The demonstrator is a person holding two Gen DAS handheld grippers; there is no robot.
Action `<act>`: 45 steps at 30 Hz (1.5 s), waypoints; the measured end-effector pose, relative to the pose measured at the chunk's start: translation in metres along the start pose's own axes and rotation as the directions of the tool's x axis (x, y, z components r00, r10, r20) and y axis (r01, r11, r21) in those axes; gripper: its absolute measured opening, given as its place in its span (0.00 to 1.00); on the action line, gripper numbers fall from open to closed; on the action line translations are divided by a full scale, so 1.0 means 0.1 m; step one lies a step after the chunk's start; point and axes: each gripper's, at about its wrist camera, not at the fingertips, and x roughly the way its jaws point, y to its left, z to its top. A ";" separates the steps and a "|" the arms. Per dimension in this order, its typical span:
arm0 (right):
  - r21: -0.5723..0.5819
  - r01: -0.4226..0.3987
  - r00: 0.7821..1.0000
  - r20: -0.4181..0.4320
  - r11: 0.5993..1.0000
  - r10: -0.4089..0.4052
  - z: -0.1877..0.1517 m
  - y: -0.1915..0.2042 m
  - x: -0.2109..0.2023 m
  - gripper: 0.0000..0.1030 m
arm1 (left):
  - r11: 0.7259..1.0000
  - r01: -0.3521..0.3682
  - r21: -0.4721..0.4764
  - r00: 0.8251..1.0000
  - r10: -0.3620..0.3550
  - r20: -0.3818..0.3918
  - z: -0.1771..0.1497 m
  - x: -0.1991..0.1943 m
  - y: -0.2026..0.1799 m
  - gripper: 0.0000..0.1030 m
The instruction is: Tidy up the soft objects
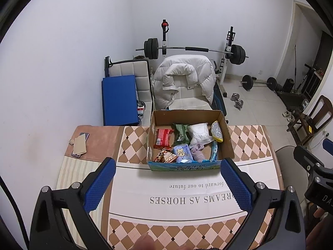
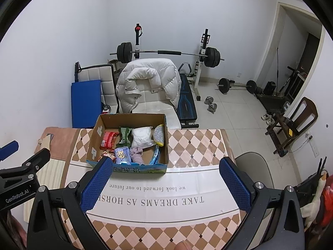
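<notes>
Left wrist view: my left gripper [image 1: 168,184] hangs above the tabletop [image 1: 247,143], jaws wide apart, nothing btwn them. The cardboard box [image 1: 190,164] sits just ahead, w/ the soft stuff already inside: red packet [image 1: 164,137], green pouch [image 1: 181,133], white bag [image 1: 199,133], purple cloth [image 1: 197,151], blue tissue pack [image 1: 183,153].

Right wrist view: my right gripper [image 2: 166,184] also hangs over the tabletop, jaws spread, empty. The box is ahead and to my left, my left pad overlapping its front corner in the frame.

Risks, imo: items packed tight, so a reach in could pinch two at once. The box is light card, and a pad catching the rim could shove it along the slick cloth toward the far edge.
</notes>
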 end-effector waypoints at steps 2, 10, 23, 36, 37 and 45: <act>0.001 0.001 1.000 0.001 1.000 -0.001 -0.01 0.01 -0.02 1.00 | 1.000 0.000 -0.002 1.000 0.000 0.002 -0.01 0.00 0.00 1.00; -0.001 0.001 1.000 0.002 1.000 -0.001 0.00 0.02 -0.01 1.00 | 1.000 -0.003 -0.003 1.000 0.003 0.005 -0.01 0.01 0.00 1.00; -0.012 -0.005 1.000 0.001 1.000 0.005 0.03 0.03 0.01 1.00 | 1.000 -0.005 -0.005 1.000 0.005 -0.007 0.00 0.05 0.02 1.00; -0.018 -0.012 1.000 0.000 1.000 0.012 0.04 0.03 0.01 1.00 | 1.000 -0.007 -0.007 1.000 0.007 -0.008 0.01 0.06 0.01 1.00; -0.019 -0.012 1.000 0.001 1.000 0.012 0.04 0.03 0.01 1.00 | 1.000 -0.007 -0.007 1.000 0.007 -0.008 0.01 0.06 0.01 1.00; -0.021 -0.013 1.000 0.000 1.000 0.013 0.05 0.03 0.02 1.00 | 1.000 -0.007 -0.008 1.000 0.007 -0.009 0.02 0.07 0.01 1.00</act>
